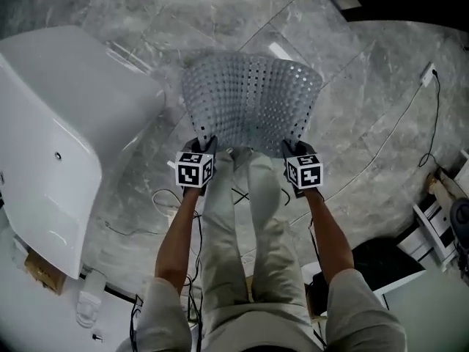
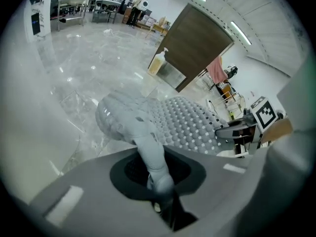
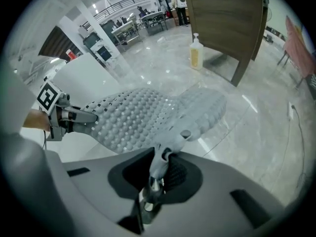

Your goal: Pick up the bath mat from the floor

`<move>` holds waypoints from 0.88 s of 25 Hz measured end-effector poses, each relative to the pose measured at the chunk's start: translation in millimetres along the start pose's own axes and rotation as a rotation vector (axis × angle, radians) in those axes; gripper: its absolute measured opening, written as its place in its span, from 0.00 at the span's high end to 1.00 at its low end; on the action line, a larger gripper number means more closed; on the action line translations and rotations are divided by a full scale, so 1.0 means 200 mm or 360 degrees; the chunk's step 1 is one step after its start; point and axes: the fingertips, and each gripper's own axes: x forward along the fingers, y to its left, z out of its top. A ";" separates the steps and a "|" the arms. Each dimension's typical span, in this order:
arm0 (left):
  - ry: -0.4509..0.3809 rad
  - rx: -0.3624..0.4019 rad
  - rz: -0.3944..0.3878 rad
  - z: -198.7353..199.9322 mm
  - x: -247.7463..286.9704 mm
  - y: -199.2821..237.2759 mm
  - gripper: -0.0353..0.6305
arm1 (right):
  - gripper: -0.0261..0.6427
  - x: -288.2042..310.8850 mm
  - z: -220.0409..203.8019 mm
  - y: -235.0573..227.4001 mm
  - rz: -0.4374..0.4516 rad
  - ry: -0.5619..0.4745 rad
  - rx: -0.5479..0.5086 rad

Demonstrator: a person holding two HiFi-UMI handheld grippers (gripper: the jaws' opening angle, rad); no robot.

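The bath mat (image 1: 250, 97) is a grey rubber sheet full of small holes and bumps. It hangs in the air above the marble floor, stretched between both grippers. My left gripper (image 1: 199, 147) is shut on the mat's near left corner (image 2: 157, 168), which bunches between the jaws. My right gripper (image 1: 292, 149) is shut on the near right corner (image 3: 162, 163). The mat (image 3: 148, 117) sags away from me, with its far edge curling down. From the left gripper view the right gripper (image 2: 247, 127) shows across the mat (image 2: 182, 125).
A large white tub-like fixture (image 1: 51, 145) stands at the left. Cables (image 1: 410, 116) run over the grey marble floor (image 1: 366, 72) to the right. White shelving (image 1: 440, 226) sits at the far right edge. A soap bottle (image 3: 196, 52) stands by a brown panel (image 3: 227, 19).
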 end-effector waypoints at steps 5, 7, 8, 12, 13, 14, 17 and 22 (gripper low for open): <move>-0.0090 0.0045 0.0014 0.13 -0.35 -0.16 0.87 | 0.89 -0.36 0.13 0.16 0.0003 -0.0117 -0.0020; -0.0159 0.0059 0.0019 0.23 -0.48 -0.22 0.87 | 0.89 -0.50 0.23 0.21 0.0001 -0.0202 -0.0051; -0.0202 0.0073 0.0021 0.29 -0.55 -0.25 0.87 | 0.89 -0.57 0.30 0.24 0.0001 -0.0255 -0.0069; -0.0376 0.0183 0.0022 0.56 -0.82 -0.38 0.87 | 0.89 -0.87 0.57 0.33 0.0002 -0.0477 -0.0160; -0.0419 0.0209 0.0023 0.62 -0.90 -0.42 0.87 | 0.89 -0.96 0.63 0.36 0.0003 -0.0532 -0.0181; -0.0465 0.0227 0.0024 0.68 -1.00 -0.46 0.87 | 0.89 -1.06 0.69 0.40 0.0005 -0.0585 -0.0202; -0.0633 0.0249 0.0026 0.84 -1.31 -0.59 0.87 | 0.89 -1.37 0.86 0.51 0.0002 -0.0746 -0.0273; -0.0885 0.0379 0.0055 1.10 -1.81 -0.80 0.87 | 0.89 -1.91 1.17 0.66 -0.0056 -0.1029 -0.0428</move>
